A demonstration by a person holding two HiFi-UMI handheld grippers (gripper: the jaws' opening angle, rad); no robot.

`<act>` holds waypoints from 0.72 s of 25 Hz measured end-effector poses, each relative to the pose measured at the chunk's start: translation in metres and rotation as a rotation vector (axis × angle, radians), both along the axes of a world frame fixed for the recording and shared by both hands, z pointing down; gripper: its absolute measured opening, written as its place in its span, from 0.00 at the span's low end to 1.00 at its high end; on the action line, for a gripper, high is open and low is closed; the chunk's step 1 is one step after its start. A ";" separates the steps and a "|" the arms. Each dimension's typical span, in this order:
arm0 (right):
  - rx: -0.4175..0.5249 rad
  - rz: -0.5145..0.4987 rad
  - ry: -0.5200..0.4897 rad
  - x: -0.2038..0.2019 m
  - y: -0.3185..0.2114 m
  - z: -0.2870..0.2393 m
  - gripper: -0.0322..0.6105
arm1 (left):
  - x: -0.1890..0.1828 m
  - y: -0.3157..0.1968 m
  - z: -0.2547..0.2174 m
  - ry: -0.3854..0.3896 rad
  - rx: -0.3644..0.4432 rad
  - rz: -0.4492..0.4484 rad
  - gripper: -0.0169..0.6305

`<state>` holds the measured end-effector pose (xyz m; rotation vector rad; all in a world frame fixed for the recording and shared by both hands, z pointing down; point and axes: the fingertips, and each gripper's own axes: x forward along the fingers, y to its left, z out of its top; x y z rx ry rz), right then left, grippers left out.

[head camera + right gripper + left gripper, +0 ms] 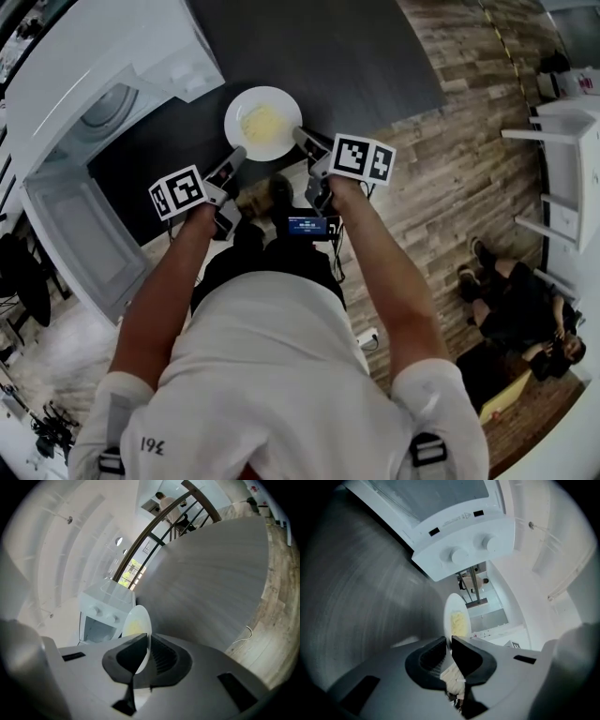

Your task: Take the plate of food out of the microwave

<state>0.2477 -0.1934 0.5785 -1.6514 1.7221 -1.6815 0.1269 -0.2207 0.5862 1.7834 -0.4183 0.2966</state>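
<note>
Arms of the person hold the plate of food over the bench. Fingers of the left gripper and the right gripper clench its rim; better to keep both level.

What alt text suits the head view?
Seen from above, a person holds a white plate of yellow food by opposite rims, left gripper and right gripper each clamped on it, over a dark table. A white microwave stands open at left.
</note>
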 end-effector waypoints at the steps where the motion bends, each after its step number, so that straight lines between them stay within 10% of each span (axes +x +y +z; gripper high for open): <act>1: -0.002 0.004 0.002 0.007 0.001 0.001 0.08 | 0.008 0.002 0.001 0.003 -0.005 0.007 0.08; 18: -0.062 0.019 0.054 0.100 0.001 0.029 0.08 | 0.105 0.006 0.029 -0.058 -0.068 0.075 0.08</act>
